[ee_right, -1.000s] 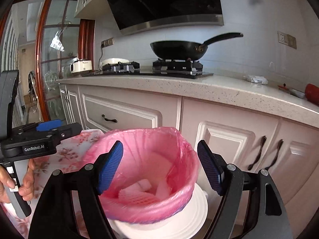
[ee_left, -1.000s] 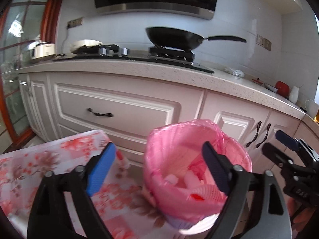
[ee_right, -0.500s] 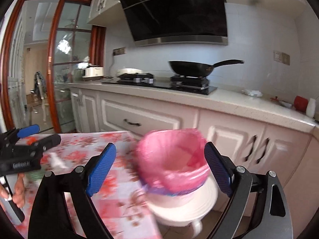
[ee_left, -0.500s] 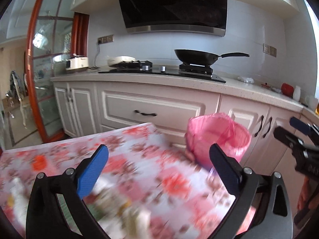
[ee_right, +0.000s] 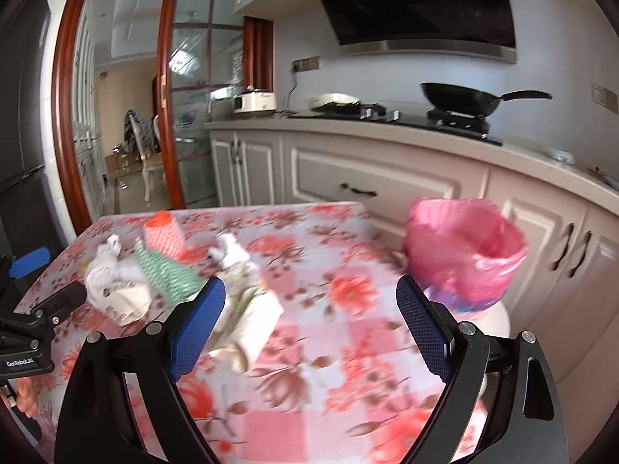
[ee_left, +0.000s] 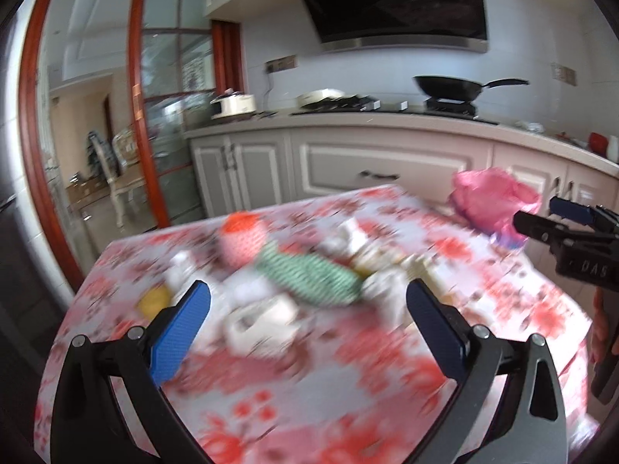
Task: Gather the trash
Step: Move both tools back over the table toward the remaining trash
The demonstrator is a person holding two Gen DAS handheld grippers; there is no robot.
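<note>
Both grippers hang over a tabletop [ee_right: 348,294] with a red flower cloth. The left gripper [ee_left: 307,305] has its jaws wide apart, and nothing is between them. The right gripper [ee_right: 310,297] also has its jaws apart, and they hold nothing.

The trash lies in a heap on the tabletop. There is a pink net sleeve [ee_right: 164,237], a green net sleeve [ee_right: 170,272] and some crumpled white paper [ee_right: 116,286]. In the right wrist view, one more wad of paper [ee_right: 251,309] lies close to the left jaw of the right gripper. The left wrist view is blurry, so the paper there looks like white smudges. It does show a small yellow thing [ee_left: 154,301] near the left jaw, and I cannot tell what it is. The right wrist view does not show that yellow thing clearly.

The bin with the pink bag [ee_right: 464,255] stands past the far right corner of the tabletop, by the cupboards. The right wrist view looks into the open top of the bag. In the left wrist view, the bag [ee_left: 493,203] is small and partly behind the right gripper [ee_left: 565,220].

A black pan [ee_right: 460,100] sits on the stove.
</note>
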